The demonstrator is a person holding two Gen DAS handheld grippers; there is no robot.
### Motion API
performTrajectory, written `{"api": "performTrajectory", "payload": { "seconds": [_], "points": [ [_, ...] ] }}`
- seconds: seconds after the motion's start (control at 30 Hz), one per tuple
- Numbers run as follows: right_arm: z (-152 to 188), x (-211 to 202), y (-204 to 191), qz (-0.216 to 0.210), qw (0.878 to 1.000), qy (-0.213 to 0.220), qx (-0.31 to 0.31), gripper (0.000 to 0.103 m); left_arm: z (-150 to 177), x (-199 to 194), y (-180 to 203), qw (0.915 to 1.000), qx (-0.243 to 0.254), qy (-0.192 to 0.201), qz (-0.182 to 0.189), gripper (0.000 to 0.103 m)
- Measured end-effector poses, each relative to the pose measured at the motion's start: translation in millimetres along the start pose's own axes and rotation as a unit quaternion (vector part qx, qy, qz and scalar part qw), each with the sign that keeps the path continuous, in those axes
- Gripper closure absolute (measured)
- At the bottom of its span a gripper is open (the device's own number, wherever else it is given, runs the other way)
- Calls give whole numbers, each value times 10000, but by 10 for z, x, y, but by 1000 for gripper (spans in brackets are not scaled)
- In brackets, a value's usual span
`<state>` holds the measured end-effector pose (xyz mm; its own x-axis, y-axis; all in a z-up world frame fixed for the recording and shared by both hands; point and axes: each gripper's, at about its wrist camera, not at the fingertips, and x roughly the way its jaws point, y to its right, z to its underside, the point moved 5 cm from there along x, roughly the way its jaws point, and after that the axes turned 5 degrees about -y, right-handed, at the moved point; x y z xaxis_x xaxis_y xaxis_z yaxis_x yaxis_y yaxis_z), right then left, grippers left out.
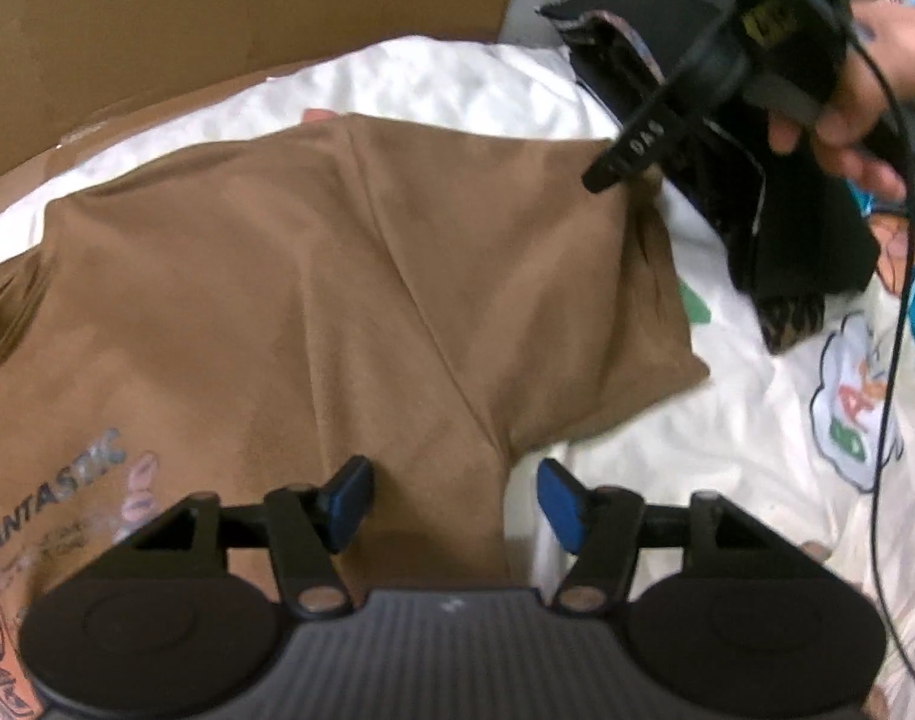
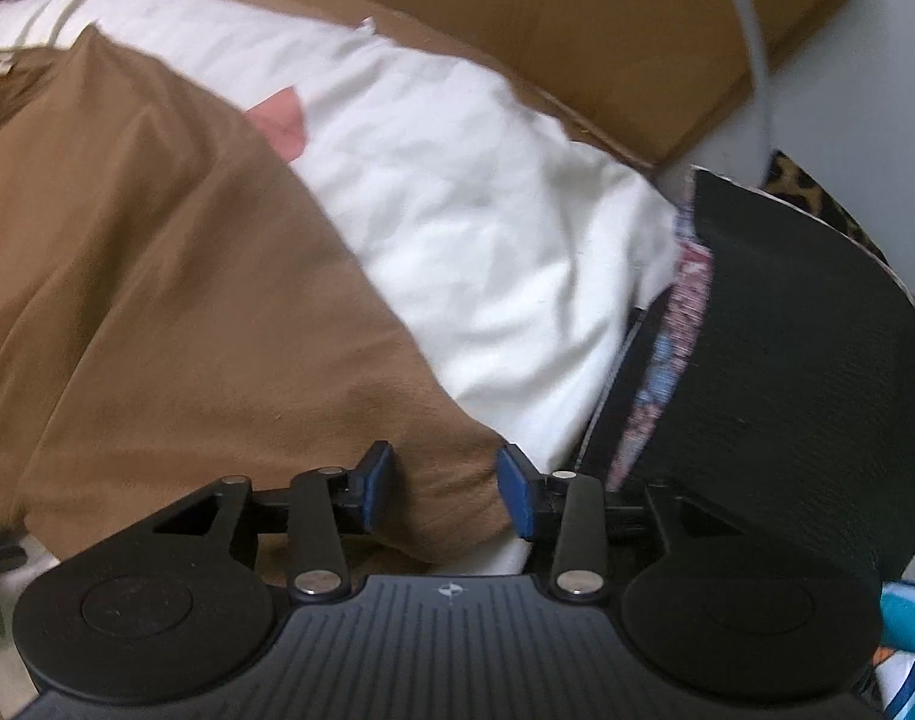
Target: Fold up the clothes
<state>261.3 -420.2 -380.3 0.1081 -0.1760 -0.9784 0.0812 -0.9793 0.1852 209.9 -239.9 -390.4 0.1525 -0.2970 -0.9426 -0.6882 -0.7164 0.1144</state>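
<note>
A brown T-shirt (image 1: 337, 276) with a "FANTASTIK" print lies spread on a white sheet (image 1: 685, 480). My left gripper (image 1: 454, 504) hangs over its near edge, blue pads apart, with brown cloth between them but not pinched. In the left wrist view a hand holds my right gripper (image 1: 604, 174) at the shirt's far right corner. In the right wrist view the right gripper (image 2: 445, 489) stands open, a corner of the brown T-shirt (image 2: 157, 270) lying loose between its pads.
Brown cardboard (image 1: 217, 18) stands behind the bed. A pile of black folded clothes (image 1: 787, 228) lies right of the shirt and shows in the right wrist view as black folded clothes (image 2: 787, 330). A black cable (image 1: 889, 360) hangs at the right.
</note>
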Motion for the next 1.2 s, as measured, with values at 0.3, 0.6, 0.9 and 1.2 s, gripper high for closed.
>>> {"api": "performTrajectory", "payload": {
  "seconds": [0.3, 0.6, 0.9, 1.2],
  "points": [
    [18, 131, -37, -2, 9971, -398, -643, 99, 14, 8, -24, 9996, -237, 110, 140, 92],
    [-55, -63, 181, 216, 9974, -354, -593, 100, 9, -11, 15, 9974, -494, 17, 517, 94],
    [-80, 184, -8, -42, 9955, -680, -654, 71, -24, -9, 42, 9968, -558, -13, 579, 87],
    [-155, 84, -43, 125, 9947, -595, -832, 70, -105, -232, -121, 9948, -650, 210, 755, 73]
  ]
}}
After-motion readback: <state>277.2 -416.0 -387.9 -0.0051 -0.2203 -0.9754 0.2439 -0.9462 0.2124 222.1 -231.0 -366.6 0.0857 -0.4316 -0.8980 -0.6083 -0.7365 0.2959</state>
